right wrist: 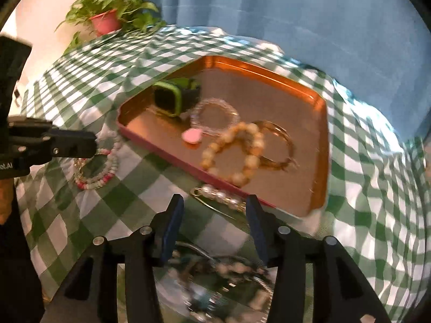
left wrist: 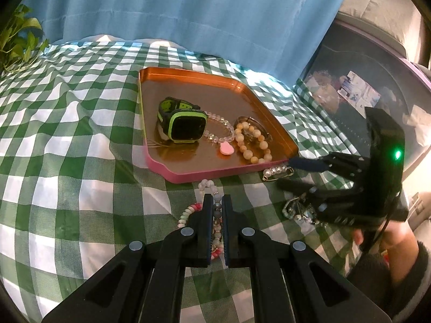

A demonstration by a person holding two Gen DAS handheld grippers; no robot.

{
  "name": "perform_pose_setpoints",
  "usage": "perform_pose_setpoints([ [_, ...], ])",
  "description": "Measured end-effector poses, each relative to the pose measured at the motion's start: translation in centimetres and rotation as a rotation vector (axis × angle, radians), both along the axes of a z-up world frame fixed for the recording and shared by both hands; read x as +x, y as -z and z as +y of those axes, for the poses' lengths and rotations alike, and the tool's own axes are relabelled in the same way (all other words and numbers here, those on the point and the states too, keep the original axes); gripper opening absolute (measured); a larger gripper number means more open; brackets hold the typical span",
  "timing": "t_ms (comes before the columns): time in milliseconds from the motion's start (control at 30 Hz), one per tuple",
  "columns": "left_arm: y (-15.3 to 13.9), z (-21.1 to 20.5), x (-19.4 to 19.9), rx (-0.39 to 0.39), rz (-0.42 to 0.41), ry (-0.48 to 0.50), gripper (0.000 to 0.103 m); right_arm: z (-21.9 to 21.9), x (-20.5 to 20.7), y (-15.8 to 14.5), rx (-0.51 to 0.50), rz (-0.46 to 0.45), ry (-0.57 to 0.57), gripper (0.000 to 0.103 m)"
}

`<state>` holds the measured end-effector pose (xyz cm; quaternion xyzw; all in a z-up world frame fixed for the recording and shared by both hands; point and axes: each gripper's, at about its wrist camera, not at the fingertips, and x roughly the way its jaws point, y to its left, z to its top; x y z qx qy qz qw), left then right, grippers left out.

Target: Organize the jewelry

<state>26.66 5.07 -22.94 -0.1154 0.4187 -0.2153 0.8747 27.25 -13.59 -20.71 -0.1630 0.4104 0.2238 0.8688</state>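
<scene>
We angle both grippers down at the counter: left gripper (left wrist: 217, 202) fingers clenched on a bead bracelet (left wrist: 216, 216); right gripper (right wrist: 212, 204) fingers apart, empty, above a pearl pin (right wrist: 219, 196).

A green-and-white checked cloth (left wrist: 67, 140) covers the surface, rumpled into soft folds. On it lies a shallow tray (left wrist: 215, 173) with pink outer walls and a coppery inside. Just beside the tray's near wall lies a pearl-beaded safety pin (left wrist: 277, 171). Near it lie a bracelet of pink, white and pale green beads (right wrist: 107, 167) and a blurred tangle of beaded jewelry (right wrist: 223, 277). A potted plant (right wrist: 107, 13) stands at the far corner.
</scene>
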Motion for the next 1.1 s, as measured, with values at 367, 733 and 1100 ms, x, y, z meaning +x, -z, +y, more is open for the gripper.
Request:
perform_pose_setpoints([
  [367,0.2,0.1,0.1,0.001,0.009,0.002,0.006,-2.0,-0.6,0.8,0.221,0.134,0.013,0.046],
  [733,0.7,0.4,0.2,0.01,0.025,-0.003,0.006,0.6,0.2,1.1,0.098,0.044,-0.041,0.051],
  [1100,1.1,1.1,0.0,-0.049,0.055,-0.011,0.006,1.1,-4.3,1.0,0.101,0.039,0.059,0.01],
])
